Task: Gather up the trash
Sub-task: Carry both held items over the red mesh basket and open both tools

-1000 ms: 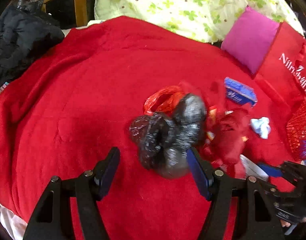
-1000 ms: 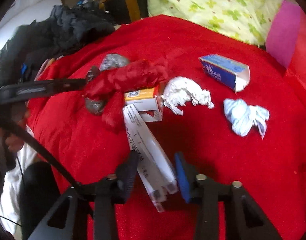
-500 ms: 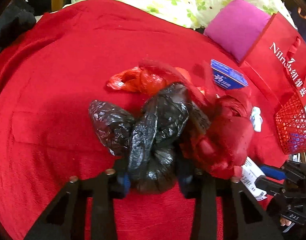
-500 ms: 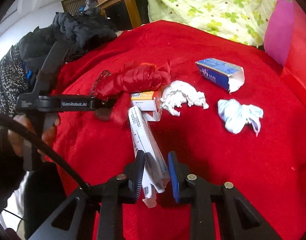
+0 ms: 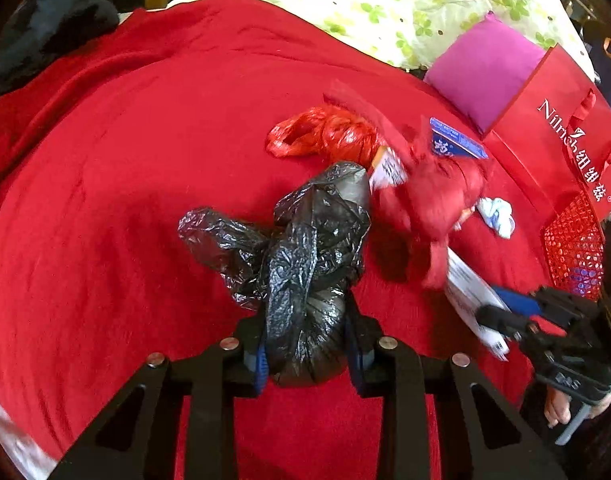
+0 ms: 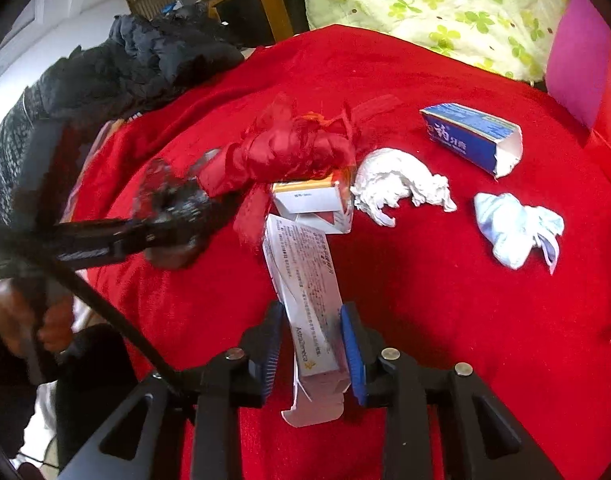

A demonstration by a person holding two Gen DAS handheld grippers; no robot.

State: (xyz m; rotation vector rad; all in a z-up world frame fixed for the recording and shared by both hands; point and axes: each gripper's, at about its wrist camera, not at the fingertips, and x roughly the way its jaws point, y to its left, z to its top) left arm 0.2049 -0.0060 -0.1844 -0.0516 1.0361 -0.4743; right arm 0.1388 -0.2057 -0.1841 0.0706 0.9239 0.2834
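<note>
My left gripper point(image 5: 305, 344) is shut on a crumpled black plastic bag point(image 5: 305, 256) and holds it just above the red blanket point(image 5: 105, 184). My right gripper point(image 6: 311, 344) is shut on a long white medicine box point(image 6: 305, 280); it also shows in the left wrist view point(image 5: 501, 312). Loose trash lies on the blanket: a red plastic bag point(image 6: 289, 156), an orange-and-white box point(image 6: 309, 198), a white tissue point(image 6: 397, 184), a blue-white crumpled wrapper point(image 6: 513, 228) and a blue box point(image 6: 469, 136).
A red paper shopping bag point(image 5: 557, 136) and a red mesh basket point(image 5: 573, 248) stand at the right. A magenta cushion point(image 5: 481, 72) and a green-flowered quilt point(image 5: 385, 4) lie behind. A black jacket point(image 6: 137, 68) lies at the far left.
My left gripper closed on the black bag and lifted it. My right gripper closed on the long white box and raised its near end.
</note>
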